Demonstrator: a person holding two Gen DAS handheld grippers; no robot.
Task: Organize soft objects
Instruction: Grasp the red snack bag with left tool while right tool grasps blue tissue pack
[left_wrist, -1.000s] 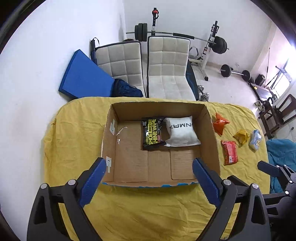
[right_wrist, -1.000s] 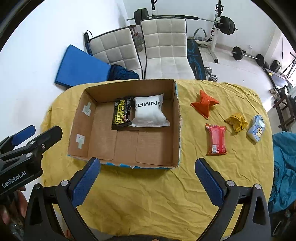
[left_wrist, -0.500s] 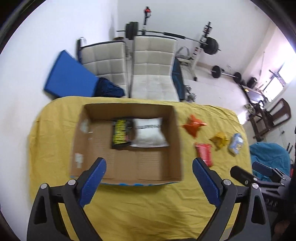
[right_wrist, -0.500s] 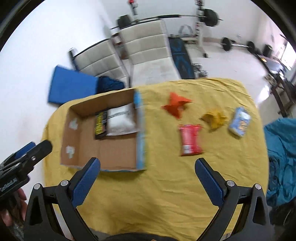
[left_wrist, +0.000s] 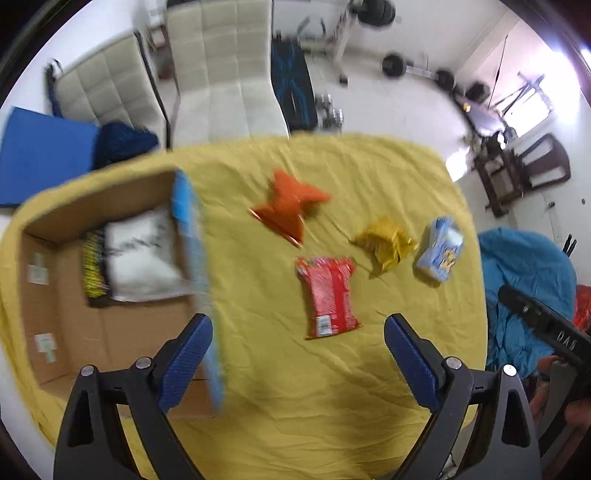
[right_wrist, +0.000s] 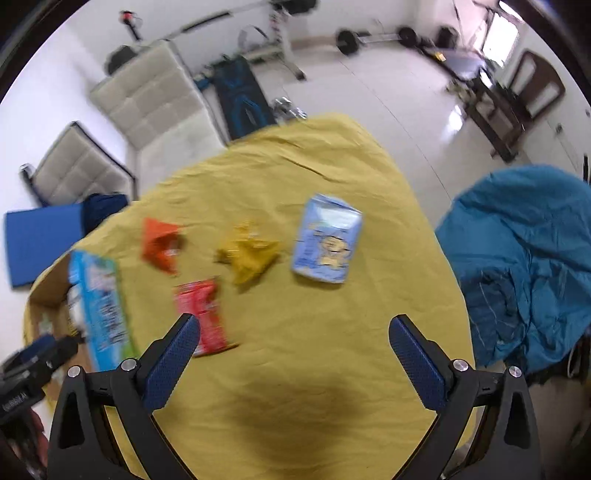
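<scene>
Both grippers hang empty above the yellow tablecloth (left_wrist: 332, 406), jaws spread wide: the left gripper (left_wrist: 297, 354) faces the red packet (left_wrist: 328, 297), the right gripper (right_wrist: 295, 356) looks toward the light-blue pouch (right_wrist: 327, 240). Four soft packs lie loose on the cloth — the red packet, an orange bag (left_wrist: 290, 203), a crumpled yellow bag (left_wrist: 386, 243) and the light-blue pouch — while the cardboard box (left_wrist: 74, 325) at the left already holds a white pouch (left_wrist: 142, 254) beside a black-and-yellow pack (left_wrist: 92, 266). The step in hand appears to be picking the next pack; the red packet looks nearest the left gripper. A good grasp likely straddles its narrow width at mid-body and closes gently — the crinkly film may slip or buckle, and the cloth's wrinkles could be pinched along with it
</scene>
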